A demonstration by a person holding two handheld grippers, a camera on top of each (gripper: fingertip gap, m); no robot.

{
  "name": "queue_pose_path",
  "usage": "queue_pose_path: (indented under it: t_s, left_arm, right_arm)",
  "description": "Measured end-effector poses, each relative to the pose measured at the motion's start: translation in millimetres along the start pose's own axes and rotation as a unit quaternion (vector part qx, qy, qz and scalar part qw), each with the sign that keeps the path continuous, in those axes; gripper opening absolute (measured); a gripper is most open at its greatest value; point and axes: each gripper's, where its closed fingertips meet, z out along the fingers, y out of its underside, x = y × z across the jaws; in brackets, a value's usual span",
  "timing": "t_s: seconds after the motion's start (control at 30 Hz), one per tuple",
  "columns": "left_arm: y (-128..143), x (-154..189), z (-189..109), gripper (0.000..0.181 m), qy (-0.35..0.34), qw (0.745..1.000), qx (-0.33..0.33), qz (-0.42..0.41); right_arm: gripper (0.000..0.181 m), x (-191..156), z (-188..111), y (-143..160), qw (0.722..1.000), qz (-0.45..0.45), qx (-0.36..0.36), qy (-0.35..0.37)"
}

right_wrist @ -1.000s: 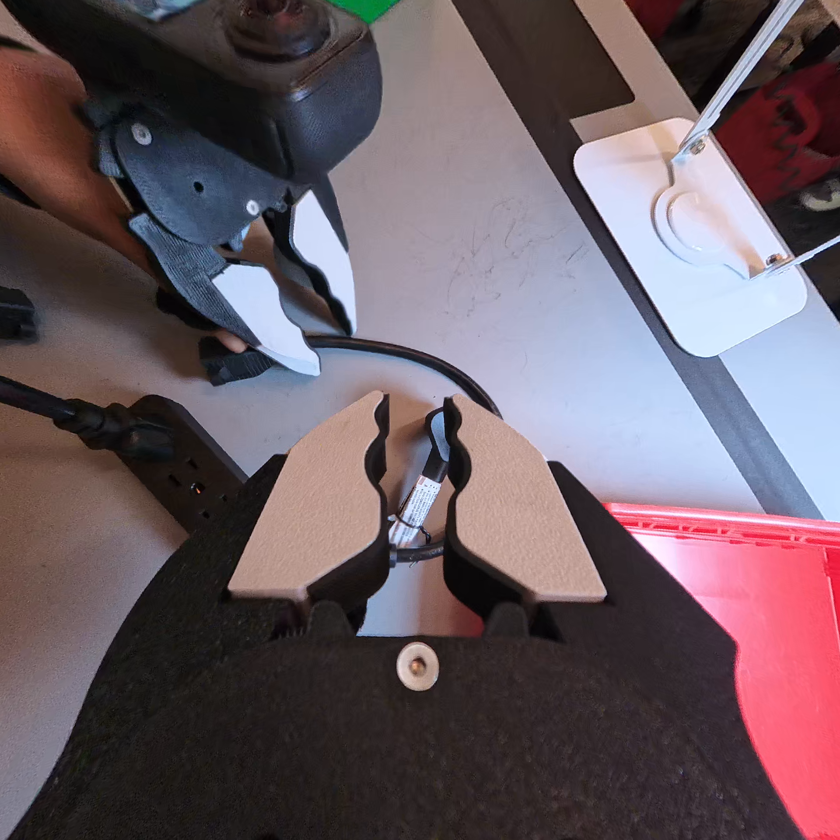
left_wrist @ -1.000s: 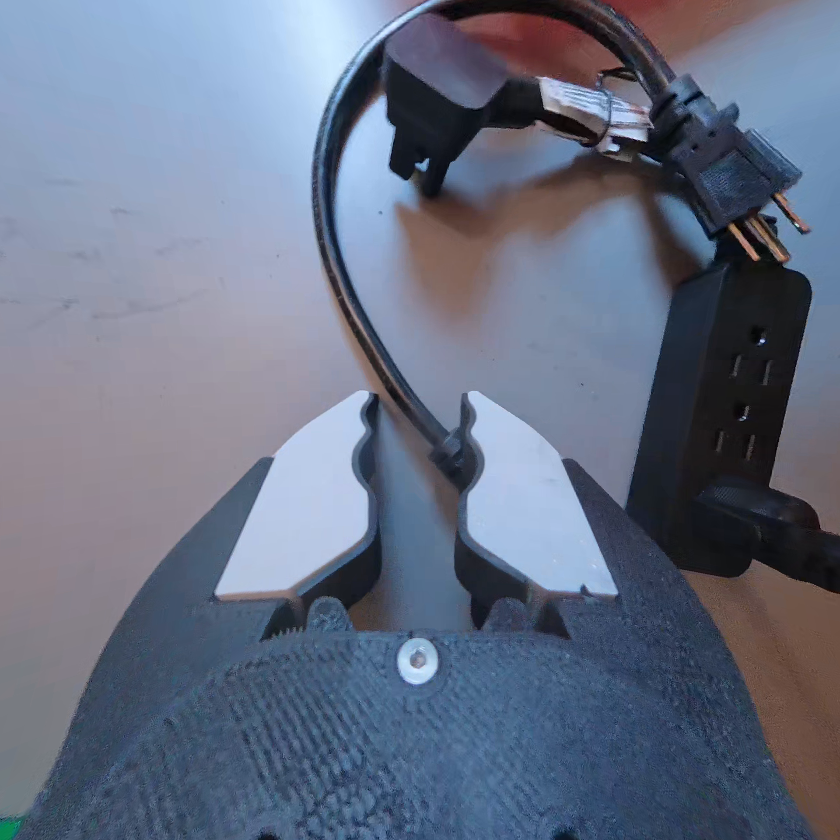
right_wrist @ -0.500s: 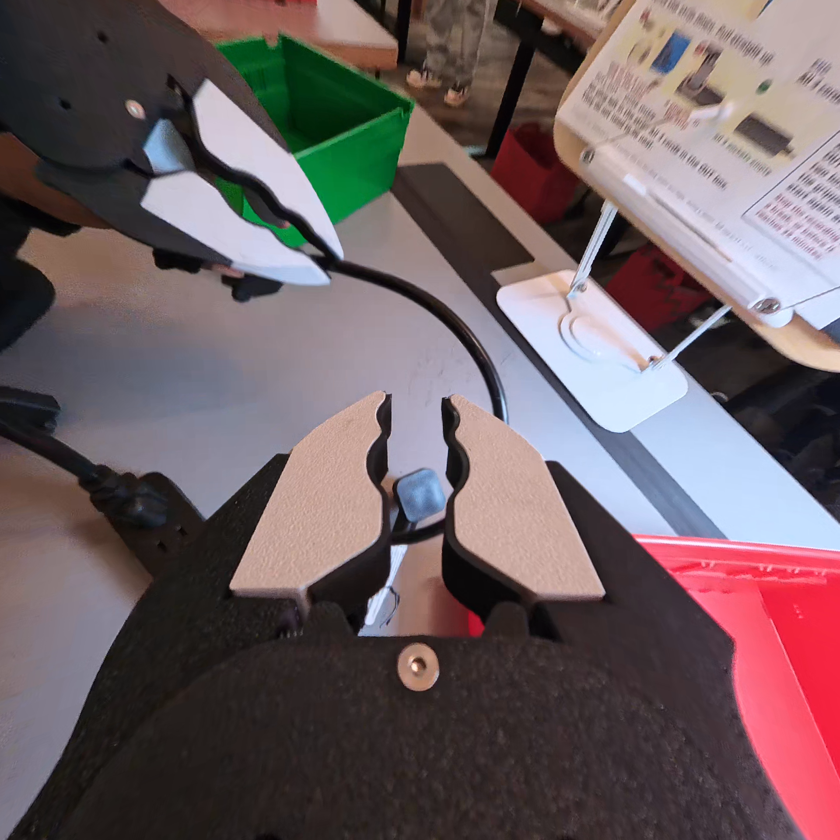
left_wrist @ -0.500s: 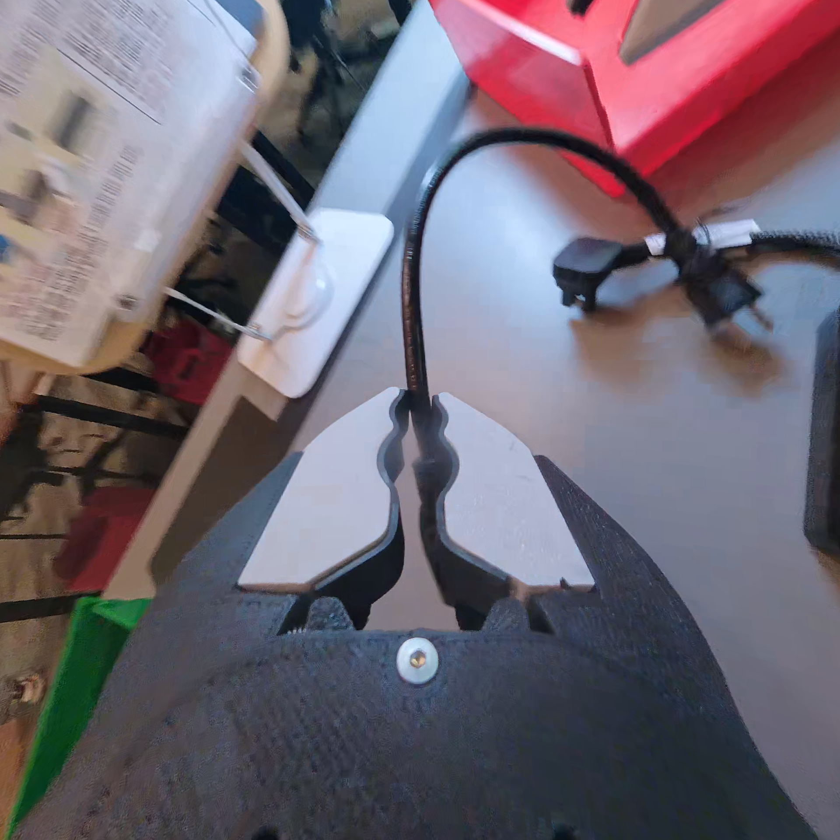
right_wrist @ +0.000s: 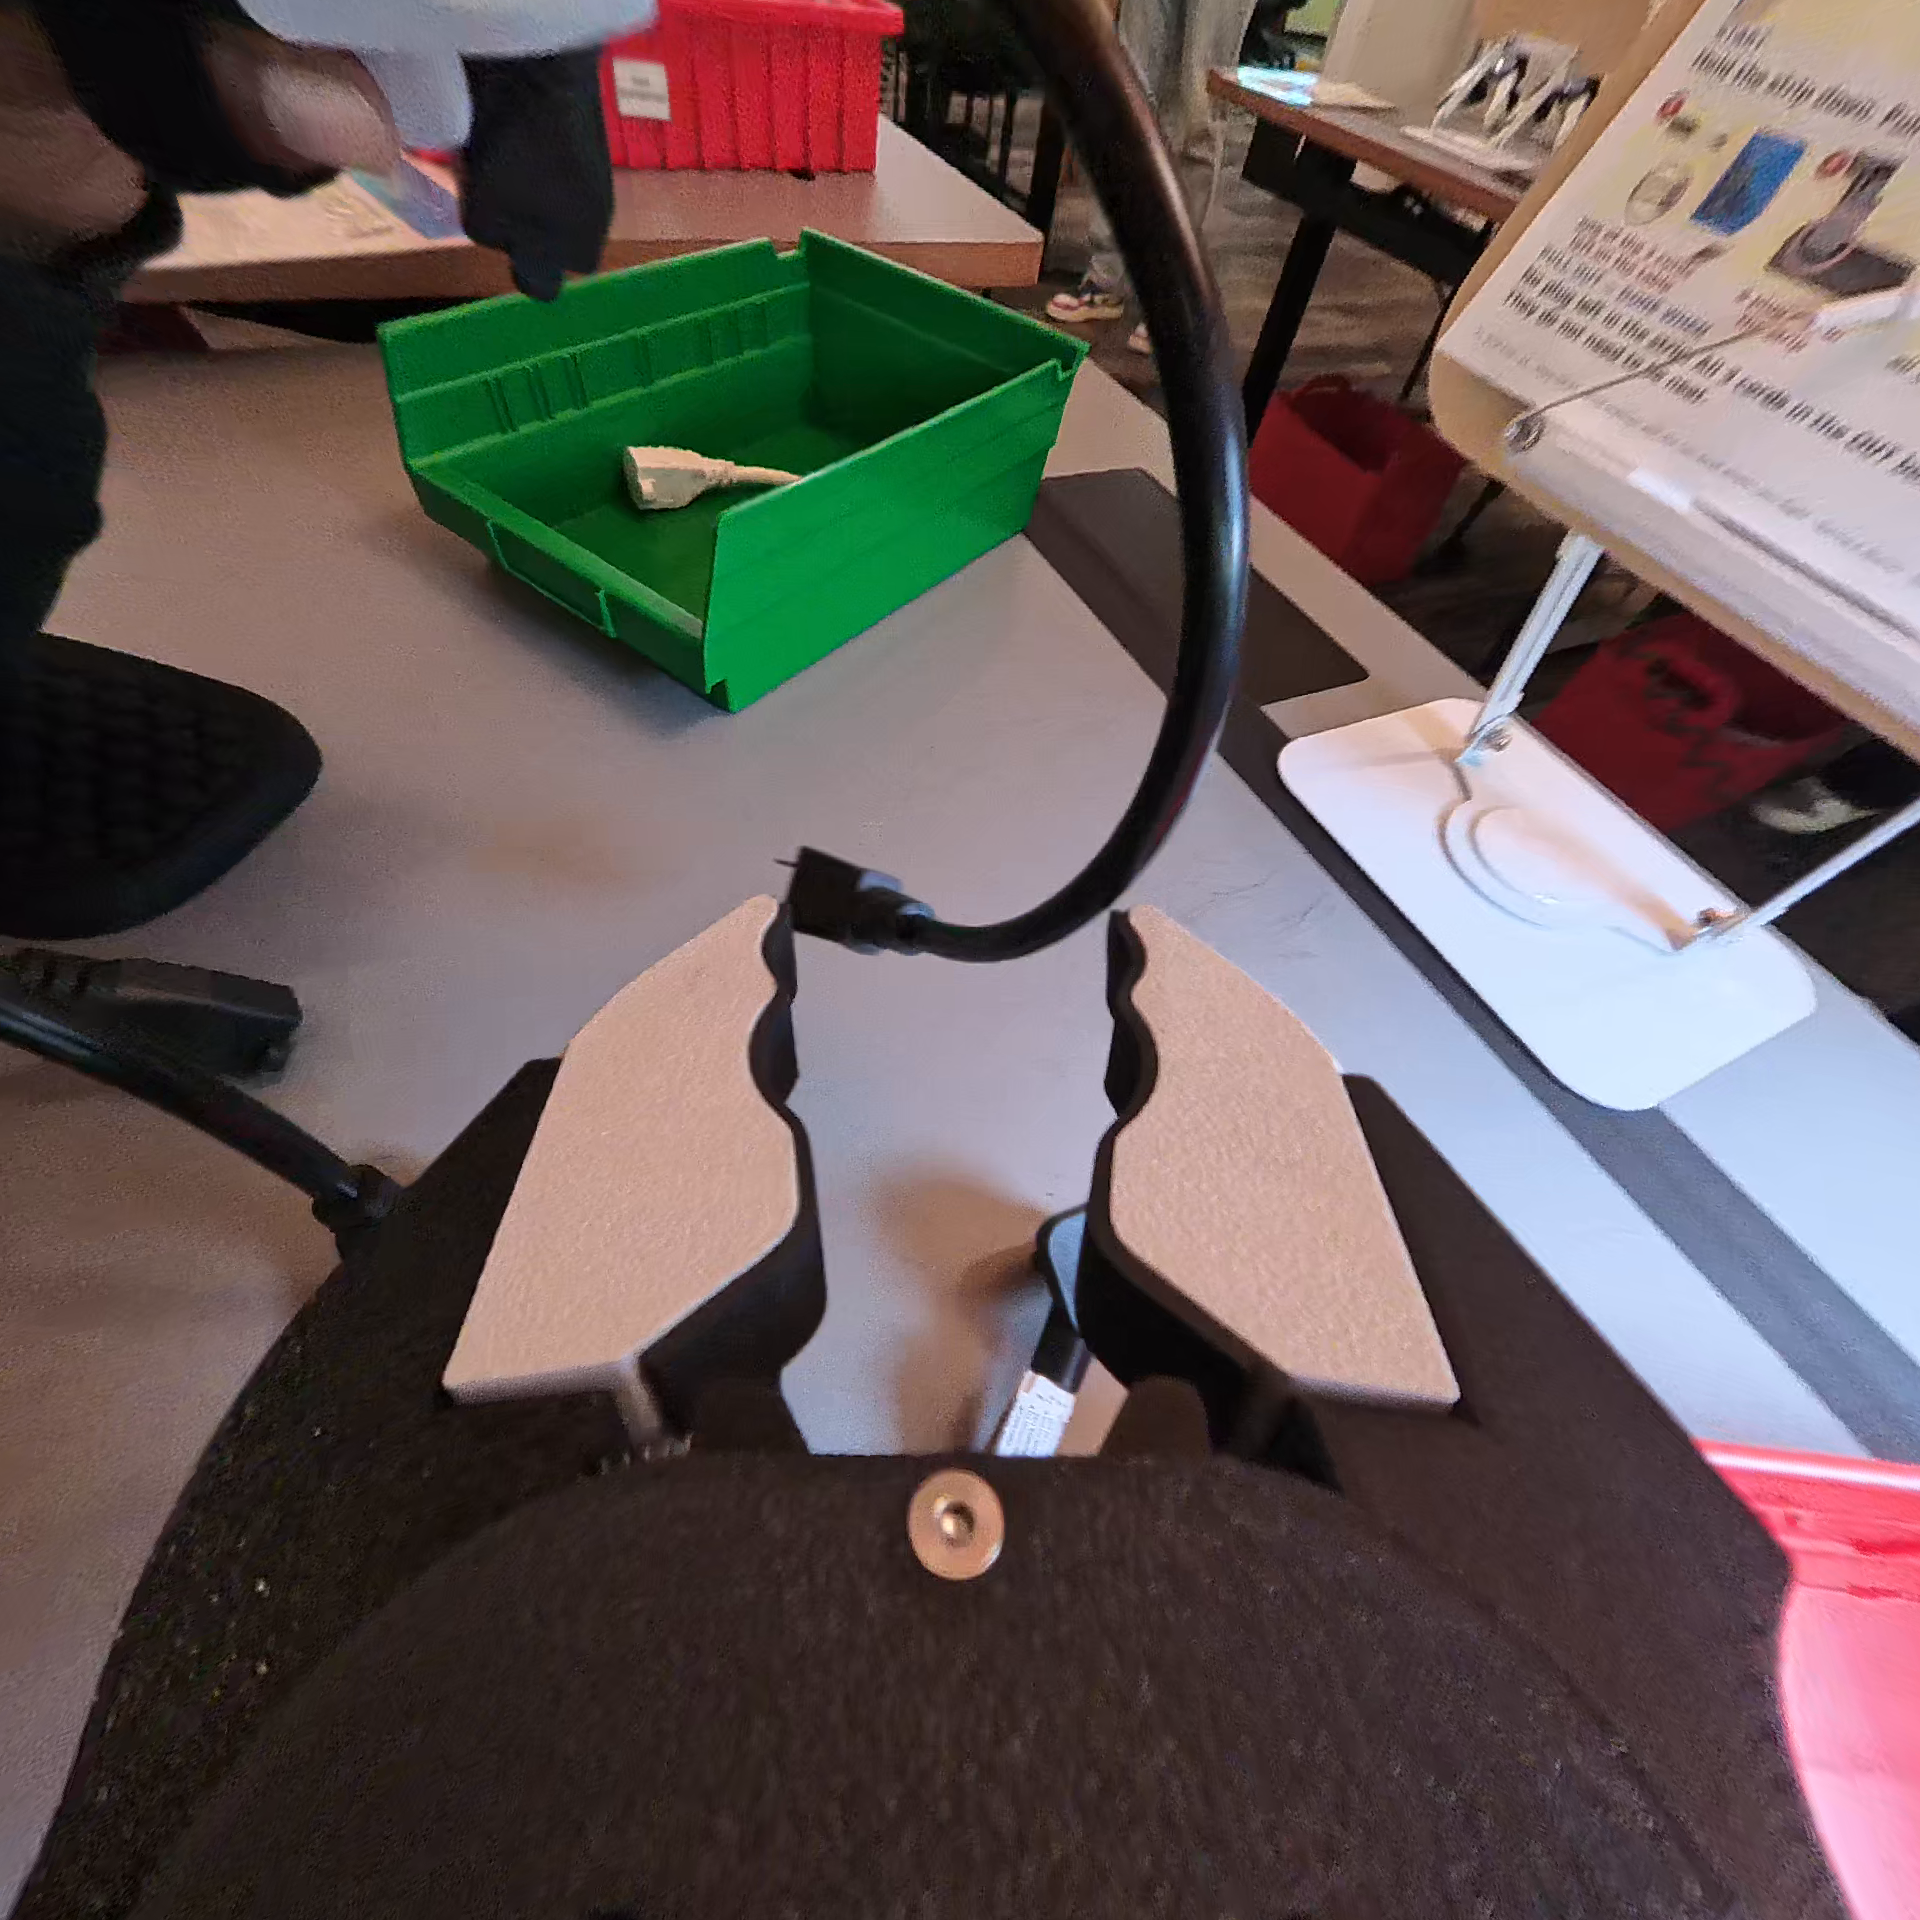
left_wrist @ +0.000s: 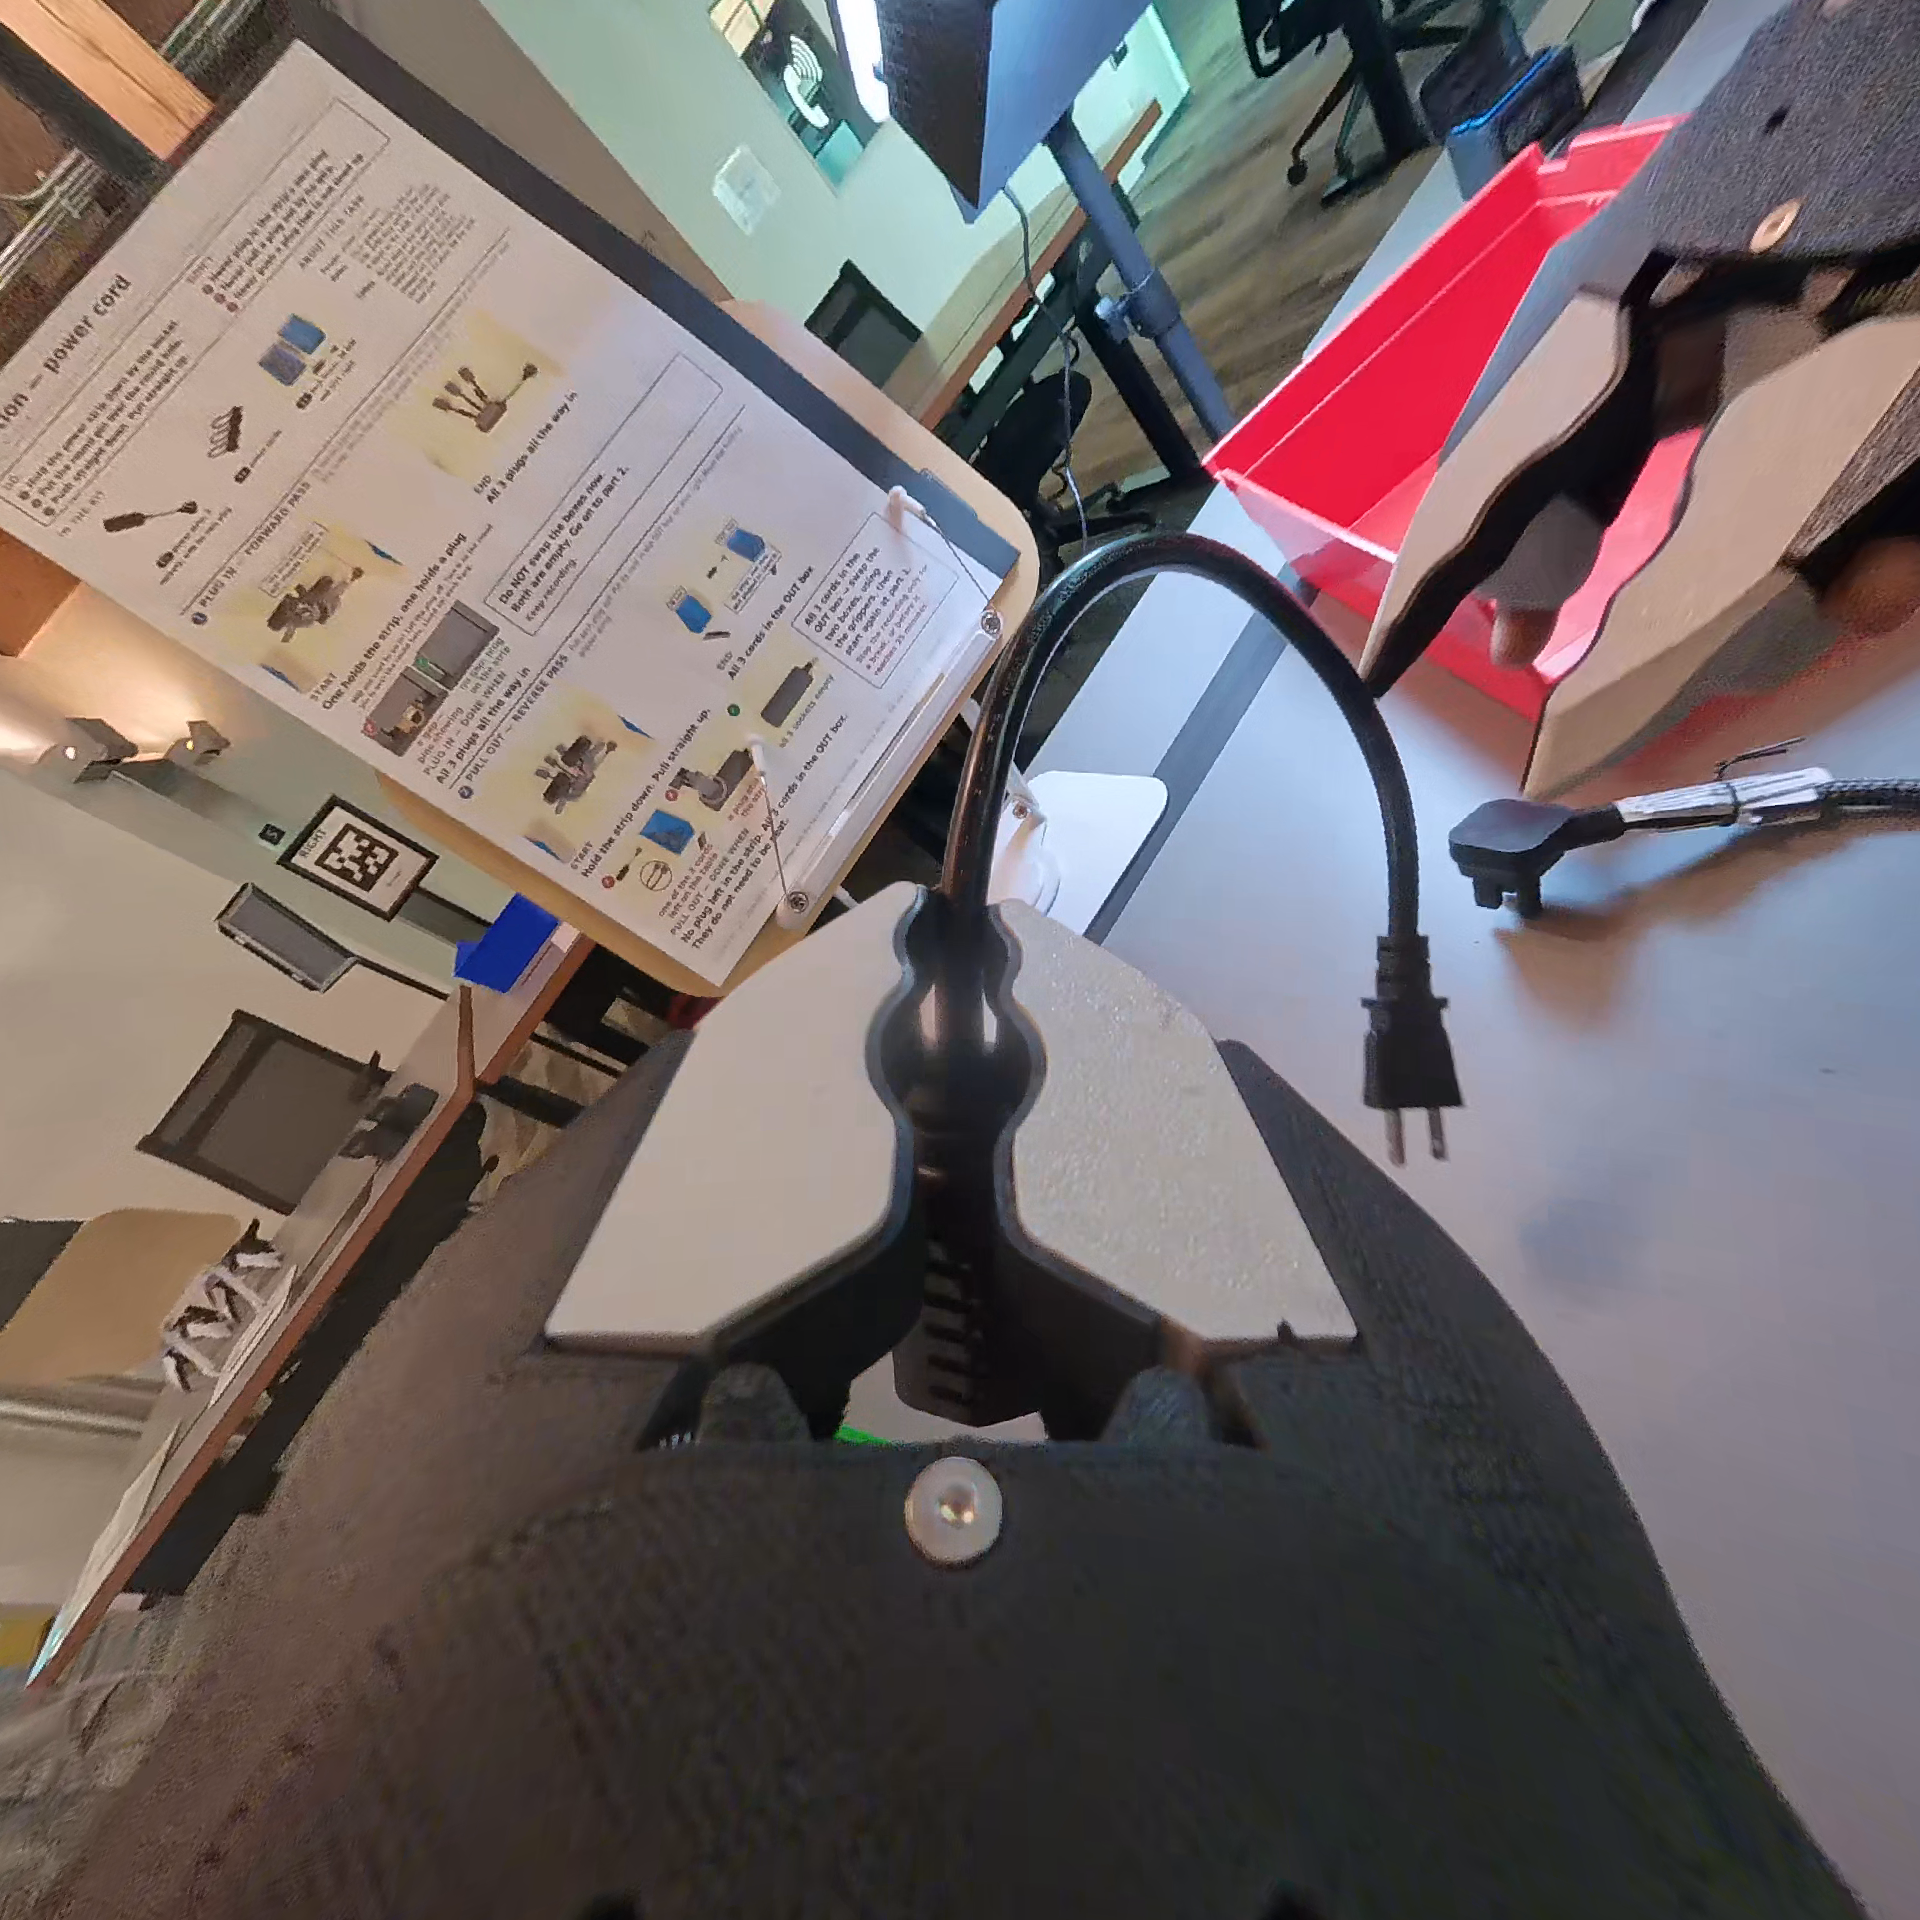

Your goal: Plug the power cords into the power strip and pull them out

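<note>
Left gripper (left_wrist: 951, 925) clamped on black power cord (left_wrist: 1205, 582) at its moulded end; cord arches up, pronged plug (left_wrist: 1410, 1070) dangling above grey table (left_wrist: 1714, 1299); right gripper (right_wrist: 945, 925) wide open, empty (plug just before its fingertips); power strip (right_wrist: 187, 1013) flat on table, left; second cord (left_wrist: 1621, 826) lying beyond; green bin (right_wrist: 883, 520) behind.

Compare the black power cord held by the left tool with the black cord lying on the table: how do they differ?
The short black power cord is clamped in the shut left tool and arches in the air, while the black cord with the white tag lies flat on the grey table. The held cord's straight plug hangs with its prongs down; the lying cord's flat angled plug rests on the table. Both are black.
</note>
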Motion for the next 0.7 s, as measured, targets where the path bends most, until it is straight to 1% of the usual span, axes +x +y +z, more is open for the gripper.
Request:
queue_pose_path:
  t_s: [0.07, 0.13, 0.17, 0.23, 0.27, 0.33, 0.4, 0.47, 0.53, 0.6, 0.67, 0.7]
  left_arm:
    - [-6, 3, -4, 0.009, 0.008, 1.000, 0.014, 0.006]
    - [-10, 6, -6, 0.009, 0.018, 0.999, 0.024, 0.011]
    - [-13, 8, -8, 0.009, 0.024, 0.999, 0.031, 0.015]
    - [-16, 11, -10, 0.009, 0.026, 0.999, 0.033, 0.022]
    - [-17, 11, -11, 0.009, 0.026, 0.999, 0.036, 0.029]
    - [-19, 12, -13, 0.009, 0.031, 0.998, 0.039, 0.036]
    - [-18, 11, -13, 0.009, 0.028, 0.998, 0.037, 0.035]
    - [-17, 10, -15, 0.009, 0.034, 0.998, 0.039, 0.023]
    - [-19, 11, -17, 0.009, 0.044, 0.998, 0.045, 0.007]
    - [-23, 13, -19, 0.008, 0.055, 0.997, 0.054, -0.005]
    - [-27, 15, -21, 0.008, 0.067, 0.996, 0.064, -0.020]
    - [-28, 15, -22, 0.009, 0.071, 0.995, 0.066, -0.027]
  right_arm:
    - [0.062, 1, 8, 8, 1.000, 0.017, -0.007, -0.004]
    - [0.059, 0, 14, 14, 0.999, 0.029, -0.008, -0.014]
    - [0.051, -5, 15, 16, 0.999, 0.038, -0.008, -0.036]
    - [0.011, -26, 15, 16, 0.993, 0.046, -0.002, -0.107]
    - [0.008, -33, 15, 18, 0.991, 0.045, -0.005, -0.125]
    - [0.007, -42, 16, 24, 0.989, 0.025, -0.021, -0.142]
    - [0.022, -52, 20, 33, 0.986, 0.014, -0.039, -0.159]
    - [0.030, -62, 26, 39, 0.983, 0.008, -0.040, -0.179]
    - [0.028, -68, 32, 35, 0.983, 0.002, -0.010, -0.183]
    - [0.022, -78, 34, 27, 0.979, 0.007, 0.017, -0.203]
    - [0.012, -83, 35, 23, 0.978, -0.007, 0.028, -0.204]
    - [0.011, -85, 35, 24, 0.978, -0.016, 0.026, -0.205]
